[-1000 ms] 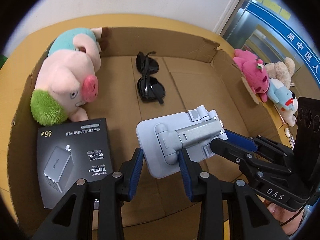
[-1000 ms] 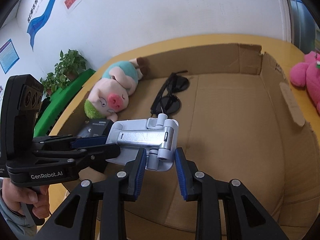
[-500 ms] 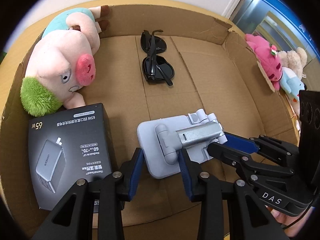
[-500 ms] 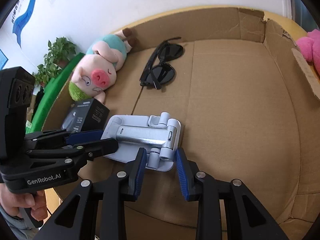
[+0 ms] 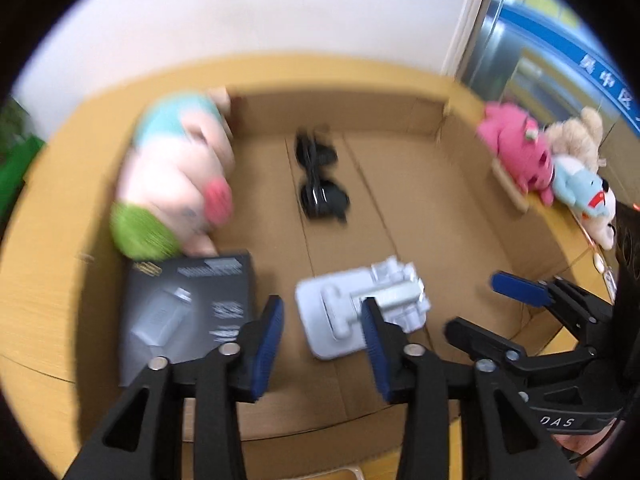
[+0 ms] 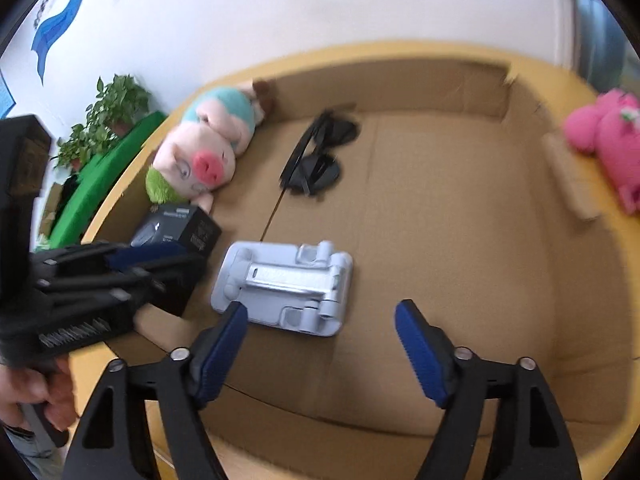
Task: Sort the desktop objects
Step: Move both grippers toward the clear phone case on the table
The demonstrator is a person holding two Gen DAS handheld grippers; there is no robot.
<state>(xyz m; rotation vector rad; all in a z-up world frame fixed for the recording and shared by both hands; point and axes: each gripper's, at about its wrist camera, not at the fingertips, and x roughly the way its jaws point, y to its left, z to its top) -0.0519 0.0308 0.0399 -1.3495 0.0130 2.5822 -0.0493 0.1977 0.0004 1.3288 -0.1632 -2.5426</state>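
A grey folding phone stand (image 5: 360, 308) (image 6: 286, 286) lies flat on the floor of a shallow cardboard box (image 5: 400, 216) (image 6: 460, 220). My left gripper (image 5: 322, 344) is open just above and before the stand, touching nothing. My right gripper (image 6: 320, 344) is wide open and empty, raised behind the stand; it also shows at the right of the left wrist view (image 5: 476, 304). In the box also lie a black charger box (image 5: 188, 312) (image 6: 176, 232), black sunglasses (image 5: 320, 184) (image 6: 320, 156) and a plush pig (image 5: 176, 176) (image 6: 204, 152).
Outside the box, on the yellow table (image 5: 44, 280), a pink plush (image 5: 516, 148) (image 6: 608, 140), a beige bear (image 5: 576, 136) and a blue plush (image 5: 580, 184) lie at the right. Green plants (image 6: 104, 120) stand at the left by the white wall.
Both grippers have let go of the phone stand, which now lies flat on the box floor. Both have opened and pulled back and up; the right one opened wide.
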